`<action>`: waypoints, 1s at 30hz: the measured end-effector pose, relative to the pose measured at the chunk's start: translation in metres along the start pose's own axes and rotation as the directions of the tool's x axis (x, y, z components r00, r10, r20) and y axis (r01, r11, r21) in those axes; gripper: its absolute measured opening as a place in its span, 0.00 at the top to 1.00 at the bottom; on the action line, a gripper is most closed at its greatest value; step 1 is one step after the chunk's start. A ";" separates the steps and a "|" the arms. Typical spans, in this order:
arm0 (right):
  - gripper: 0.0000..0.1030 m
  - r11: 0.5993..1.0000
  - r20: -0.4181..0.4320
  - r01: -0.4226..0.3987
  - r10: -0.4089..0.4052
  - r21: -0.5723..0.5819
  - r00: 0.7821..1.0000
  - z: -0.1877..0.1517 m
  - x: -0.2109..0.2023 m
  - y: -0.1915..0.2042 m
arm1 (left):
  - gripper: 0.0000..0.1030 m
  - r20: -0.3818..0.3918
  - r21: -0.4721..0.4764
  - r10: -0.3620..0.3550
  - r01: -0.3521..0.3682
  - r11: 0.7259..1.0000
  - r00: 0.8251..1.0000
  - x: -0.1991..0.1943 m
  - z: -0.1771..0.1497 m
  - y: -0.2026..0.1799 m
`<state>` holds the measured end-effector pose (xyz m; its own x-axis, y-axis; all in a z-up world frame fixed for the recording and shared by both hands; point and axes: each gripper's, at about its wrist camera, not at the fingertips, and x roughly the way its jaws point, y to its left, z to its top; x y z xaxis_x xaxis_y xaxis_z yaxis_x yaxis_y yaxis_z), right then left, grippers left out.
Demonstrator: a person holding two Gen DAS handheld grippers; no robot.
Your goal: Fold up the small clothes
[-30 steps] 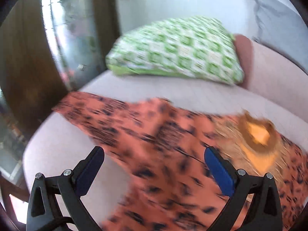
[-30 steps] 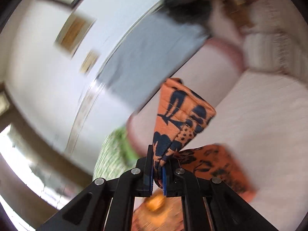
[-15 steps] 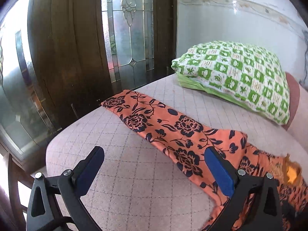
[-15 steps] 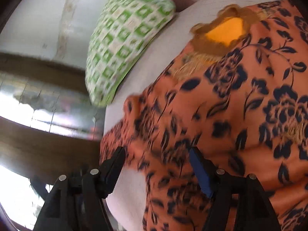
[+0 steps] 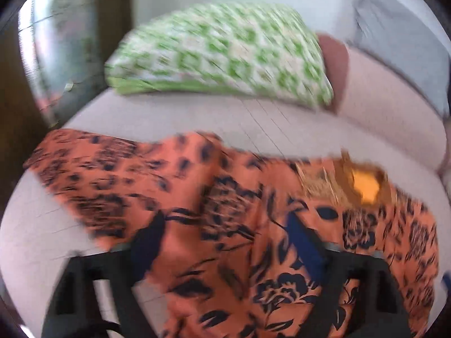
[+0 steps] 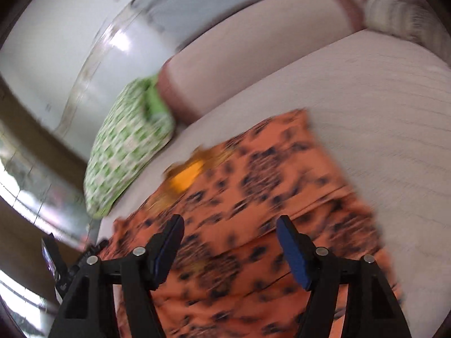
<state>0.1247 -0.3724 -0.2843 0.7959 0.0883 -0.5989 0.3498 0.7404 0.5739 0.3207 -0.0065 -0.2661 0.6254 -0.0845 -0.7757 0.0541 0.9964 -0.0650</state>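
An orange garment (image 5: 231, 197) with a dark flower print lies spread on the pale pink sofa seat (image 5: 174, 118), its yellow neck opening (image 5: 363, 186) at the right. My left gripper (image 5: 225, 239) hangs low over the cloth. Its jaws are closing, the fabric runs between the blue pads (image 5: 303, 242), and they do not pinch it. In the right wrist view the same garment (image 6: 253, 186) lies flat with a fold line across it. My right gripper (image 6: 231, 242) is just above it, jaws closing with cloth between them, not gripped. Both views are blurred by motion.
A green and white checked pillow (image 5: 225, 53) rests at the back of the seat against the sofa's back (image 6: 253, 53). Dark wooden door frames and glass (image 5: 56, 42) stand to the left. A pale striped cushion (image 6: 403, 19) lies at the far right.
The right gripper has let go of the garment it held up and dropped over the flat cloth. The left gripper swung back over the garment and its jaws have narrowed.
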 end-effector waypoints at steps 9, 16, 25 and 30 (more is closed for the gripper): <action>0.64 0.987 0.042 -0.050 0.044 0.151 0.998 0.058 0.038 -0.041 | 0.88 -0.065 0.095 -0.086 0.092 0.991 0.994 0.038 0.002 -0.029; 0.66 0.958 -0.258 -0.047 0.123 0.282 0.958 0.059 0.105 -0.058 | 0.97 -0.022 0.048 -0.122 0.123 0.991 0.992 0.022 0.010 -0.018; 0.63 0.998 -0.300 0.002 0.018 0.067 0.954 0.044 0.111 -0.018 | 0.48 0.035 -0.125 0.102 -0.097 0.987 0.994 -0.016 0.027 0.042; 0.34 0.991 -0.219 -0.125 0.131 0.040 0.967 0.039 0.085 0.011 | 0.15 0.056 -0.366 0.316 -0.275 0.889 0.947 -0.065 0.020 0.154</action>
<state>0.2155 -0.3826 -0.3070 0.7070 0.3284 -0.6264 0.2670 0.6962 0.6663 0.3040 0.1527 -0.2130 0.6529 0.2344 -0.7202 -0.4087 0.9096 -0.0745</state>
